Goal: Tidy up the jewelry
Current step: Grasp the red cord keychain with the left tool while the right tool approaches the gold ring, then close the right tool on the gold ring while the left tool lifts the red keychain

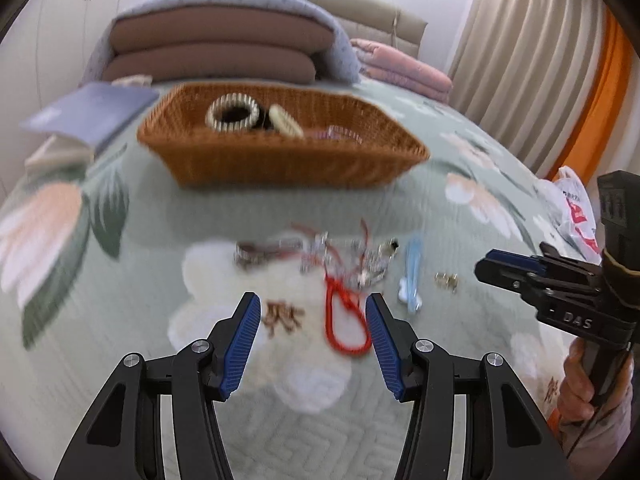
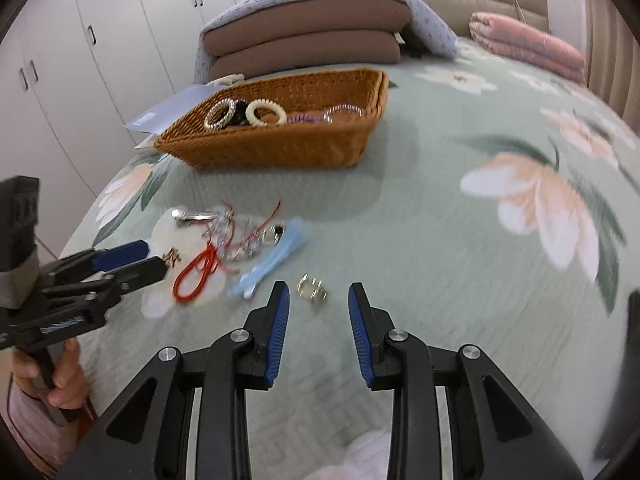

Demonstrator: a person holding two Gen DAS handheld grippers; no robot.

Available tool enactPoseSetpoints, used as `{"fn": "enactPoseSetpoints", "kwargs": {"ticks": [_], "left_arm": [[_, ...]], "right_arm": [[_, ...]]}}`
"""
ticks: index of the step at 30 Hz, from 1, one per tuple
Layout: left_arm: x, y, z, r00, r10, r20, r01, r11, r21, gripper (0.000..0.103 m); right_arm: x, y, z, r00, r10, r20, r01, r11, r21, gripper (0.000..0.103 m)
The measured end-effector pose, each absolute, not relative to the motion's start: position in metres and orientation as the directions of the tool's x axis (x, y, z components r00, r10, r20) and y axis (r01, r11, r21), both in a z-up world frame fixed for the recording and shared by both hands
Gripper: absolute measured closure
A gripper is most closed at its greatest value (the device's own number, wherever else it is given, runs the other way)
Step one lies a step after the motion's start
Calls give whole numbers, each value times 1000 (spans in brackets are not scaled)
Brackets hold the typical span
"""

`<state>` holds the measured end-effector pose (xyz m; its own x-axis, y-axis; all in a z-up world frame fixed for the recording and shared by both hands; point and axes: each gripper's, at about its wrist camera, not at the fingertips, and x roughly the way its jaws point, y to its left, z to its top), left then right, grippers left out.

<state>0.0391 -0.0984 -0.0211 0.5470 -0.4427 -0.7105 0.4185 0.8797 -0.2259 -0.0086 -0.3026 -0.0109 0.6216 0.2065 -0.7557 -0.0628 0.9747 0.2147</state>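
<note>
Leftmost, blue booklet (image 1: 90, 114) on floral bedspread (image 1: 460, 208), beside wicker basket (image 1: 280, 160); pearl bracelet (image 1: 234, 112) and cream coil ring (image 1: 286, 121) inside. Nearer, loose jewelry in a row: silver clip (image 2: 192, 215), tangled chains with red threads (image 1: 340, 256), small brown piece (image 1: 282, 316), red cord loop (image 1: 346, 326), pale blue clip (image 1: 412, 276), gold clasp (image 2: 313, 290). Left gripper (image 1: 313, 344) spread wide above the bedspread, nothing pinched, red cord loop just ahead of its right pad. Right gripper (image 2: 319, 332) parted, empty, gold clasp lying just past its fingertips, untouched. Pink folded blanket (image 2: 528, 46) far right.
</note>
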Motion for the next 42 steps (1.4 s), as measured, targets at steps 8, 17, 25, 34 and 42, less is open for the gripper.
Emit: {"fn": "enactPoseSetpoints", "kwargs": {"ticks": [8,17,25,34,42], "left_arm": [[41,-107,-31,553,-402,-729,418,891,-175,47],[47,-123,-39,542,-354,-762,427,897,-113,53],[40,-142,-41,562,-295,-772,462,887,-3,91],[25,-132,-37,522,-388,-760,501,860,-95,99],[-10,-121,-21,500,-485,-718,558,814,-161,99]], "right_arm": [[6,-289,-25,608,122,-785,-16,990,141,69],[13,-273,-32,609,36,-793,-13,999,35,70],[3,-261,-31,623,32,-782,-61,998,-7,87],[-25,-262,-25,622,118,-774,-115,992,58,87],[-45,-264,1,650,172,-740,-138,985,107,87]]}}
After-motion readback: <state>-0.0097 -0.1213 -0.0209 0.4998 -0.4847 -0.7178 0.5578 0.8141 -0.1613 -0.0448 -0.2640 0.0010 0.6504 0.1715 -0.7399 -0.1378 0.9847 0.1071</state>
